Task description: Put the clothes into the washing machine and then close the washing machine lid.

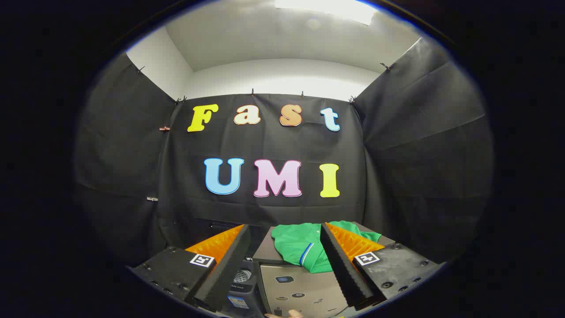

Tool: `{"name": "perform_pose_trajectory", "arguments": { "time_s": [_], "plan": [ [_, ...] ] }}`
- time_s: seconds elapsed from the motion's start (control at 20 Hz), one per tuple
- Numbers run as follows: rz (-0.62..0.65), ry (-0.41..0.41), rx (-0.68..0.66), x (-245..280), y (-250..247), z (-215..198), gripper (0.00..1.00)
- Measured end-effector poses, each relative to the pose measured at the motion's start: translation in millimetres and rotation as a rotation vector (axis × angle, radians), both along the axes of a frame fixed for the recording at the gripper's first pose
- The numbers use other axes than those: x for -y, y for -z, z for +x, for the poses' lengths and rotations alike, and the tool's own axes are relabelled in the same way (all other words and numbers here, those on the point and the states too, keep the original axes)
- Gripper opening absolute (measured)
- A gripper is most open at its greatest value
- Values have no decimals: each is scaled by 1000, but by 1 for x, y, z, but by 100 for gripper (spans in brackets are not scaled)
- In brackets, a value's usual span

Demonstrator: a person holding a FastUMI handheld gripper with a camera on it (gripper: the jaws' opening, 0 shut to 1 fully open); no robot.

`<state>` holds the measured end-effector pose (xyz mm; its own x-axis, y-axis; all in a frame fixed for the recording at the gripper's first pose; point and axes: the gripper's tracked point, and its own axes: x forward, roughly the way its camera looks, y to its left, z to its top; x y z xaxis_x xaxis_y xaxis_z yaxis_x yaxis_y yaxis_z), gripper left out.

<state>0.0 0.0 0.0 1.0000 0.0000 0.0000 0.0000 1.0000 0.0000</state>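
A hand-held gripper (282, 265) hangs above a washing machine (304, 289) inside a booth draped in black cloth (132, 176), its two fingers spread wide and grasping nothing. A green garment (300, 247) with a blue-and-white striped trim lies crumpled on the machine's flat top, showing in the gap between the fingers and running behind the right-hand one, toward one o'clock of the fingertips; neither finger touches it. Below the garment, the grey panel of the washing machine carries several small printed symbols, too small to make out. At about seven o'clock of the garment, beside the left finger, sits a darker part of the machine with what may be a round perforated opening, though the finger hides much of it. Overhead, a ceiling light (326, 9) glows above pale walls.
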Motion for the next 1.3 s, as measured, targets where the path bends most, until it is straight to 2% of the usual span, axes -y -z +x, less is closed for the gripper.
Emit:
{"name": "perform_pose_trajectory", "arguments": {
  "time_s": [1.3],
  "plan": [
    [-8, 3, 0, 1, -3, 0, 99]
  ]
}}
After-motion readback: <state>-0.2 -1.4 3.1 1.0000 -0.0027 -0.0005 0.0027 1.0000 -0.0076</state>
